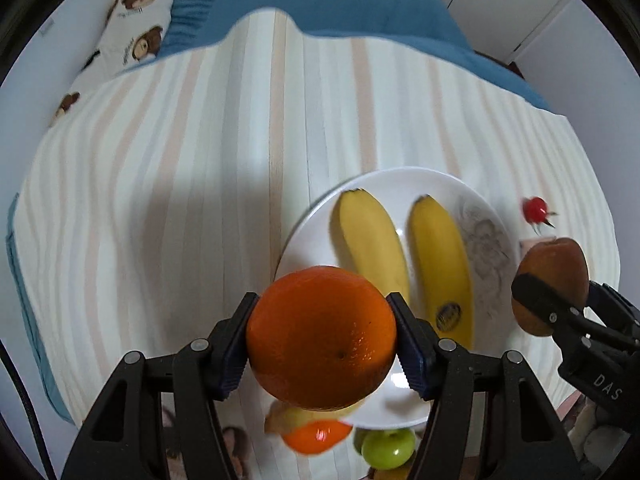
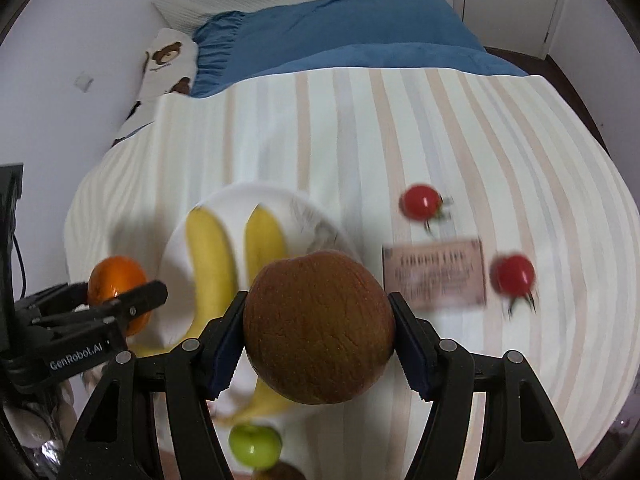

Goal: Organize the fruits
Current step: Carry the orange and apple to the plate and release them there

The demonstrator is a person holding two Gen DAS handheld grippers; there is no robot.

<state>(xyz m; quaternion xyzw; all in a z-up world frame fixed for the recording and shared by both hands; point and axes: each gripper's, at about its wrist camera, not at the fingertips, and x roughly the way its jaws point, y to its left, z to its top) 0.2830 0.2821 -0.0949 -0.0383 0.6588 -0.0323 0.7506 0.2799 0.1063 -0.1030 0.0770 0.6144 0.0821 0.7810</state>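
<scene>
My left gripper is shut on an orange and holds it above the near left rim of a white plate. Two bananas lie side by side on the plate. My right gripper is shut on a brown wrinkled apple, held above the plate's right side. In the left wrist view the right gripper shows at the plate's right edge with the apple. In the right wrist view the left gripper shows with the orange.
Two red cherry tomatoes and a pink card lie on the striped cloth right of the plate. A green apple and another orange fruit lie near the plate's front edge. Blue bedding is behind.
</scene>
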